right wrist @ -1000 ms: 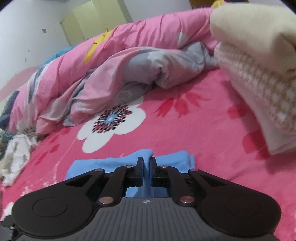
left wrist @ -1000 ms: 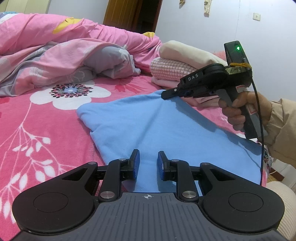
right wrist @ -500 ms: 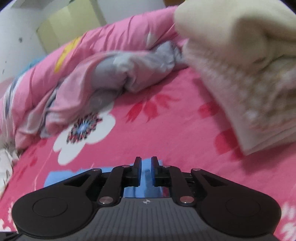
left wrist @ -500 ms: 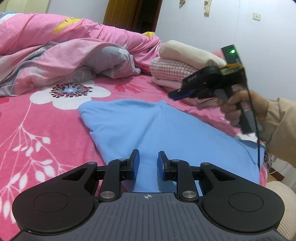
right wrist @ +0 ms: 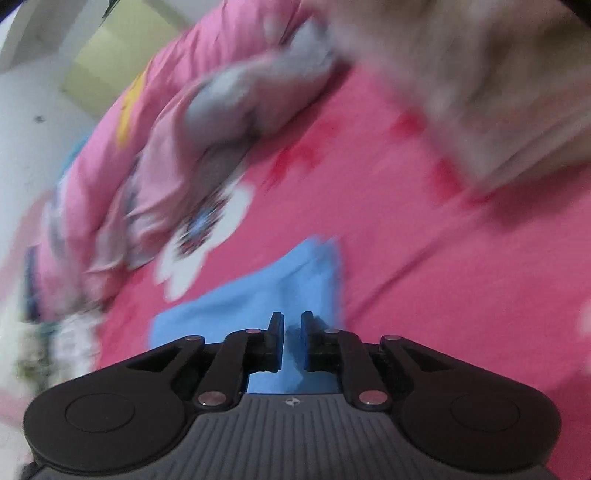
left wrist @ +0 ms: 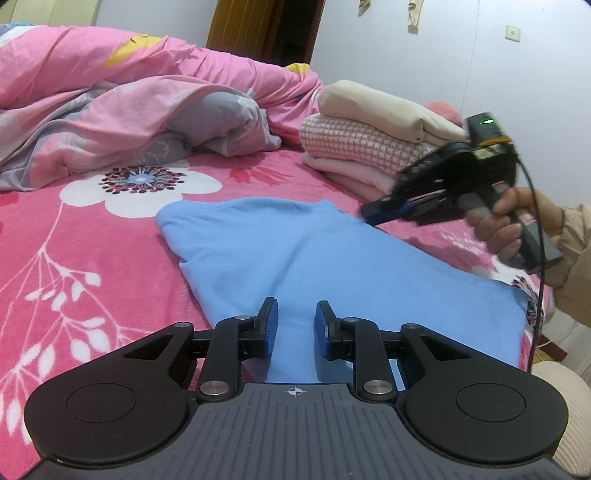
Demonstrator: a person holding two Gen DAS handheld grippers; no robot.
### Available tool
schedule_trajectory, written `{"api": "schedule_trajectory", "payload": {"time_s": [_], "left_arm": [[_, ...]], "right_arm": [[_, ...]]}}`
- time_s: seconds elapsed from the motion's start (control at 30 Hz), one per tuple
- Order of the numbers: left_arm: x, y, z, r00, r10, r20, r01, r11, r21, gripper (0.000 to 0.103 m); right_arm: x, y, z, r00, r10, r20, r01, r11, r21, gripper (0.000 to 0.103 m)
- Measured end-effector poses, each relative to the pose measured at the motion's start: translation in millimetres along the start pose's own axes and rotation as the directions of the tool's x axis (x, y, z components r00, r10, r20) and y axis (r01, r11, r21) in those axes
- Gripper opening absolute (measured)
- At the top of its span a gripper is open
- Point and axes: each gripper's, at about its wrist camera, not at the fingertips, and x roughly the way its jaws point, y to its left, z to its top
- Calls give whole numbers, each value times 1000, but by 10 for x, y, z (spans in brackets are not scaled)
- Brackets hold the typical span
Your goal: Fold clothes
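Shirt (left wrist: 295, 258) lay flat on the bed (left wrist: 74, 258). Right gripper (right wrist: 292, 341) had just eased apart, nothing pinched; left gripper (left wrist: 295, 328) gaped empty. Better to regrip an edge squarely before folding.

White walls (left wrist: 424, 66), dark wooden doorway (left wrist: 266, 29), bed (left wrist: 74, 240) in pink floral bedding
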Motion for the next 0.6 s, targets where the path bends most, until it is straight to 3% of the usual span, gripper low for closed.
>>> {"api": "schedule_trajectory", "payload": {"time_s": [0.03, 0.13, 0.23, 0.3, 0.47, 0.6], "left_arm": [[-1, 0, 0, 1000, 0, 0, 0, 1000, 0, 23], [0, -4, -2, 1000, 2, 0, -2, 1000, 3, 23], [0, -1, -3, 1000, 4, 0, -4, 1000, 4, 23], [-1, 0, -2, 1000, 5, 0, -5, 1000, 5, 23], [-14, 35, 2, 1000, -1, 2, 1, 1000, -12, 24], [-112, 28, 31, 999, 30, 28, -30, 999, -29, 32]], "right_arm": [[-98, 16, -20, 1000, -11, 14, 11, 1000, -20, 11], [-433, 53, -193, 996, 91, 4, -91, 995, -44, 13], [-665, 44, -479, 978, 204, -52, -207, 976, -63, 18], [-840, -23, -742, 973, 224, -57, -226, 973, -44, 22], [-1257, -451, -1186, 995, 99, 28, -102, 980, 169, 23], [-1545, -598, -1375, 986, 122, 111, -146, 959, 243, 23]]}}
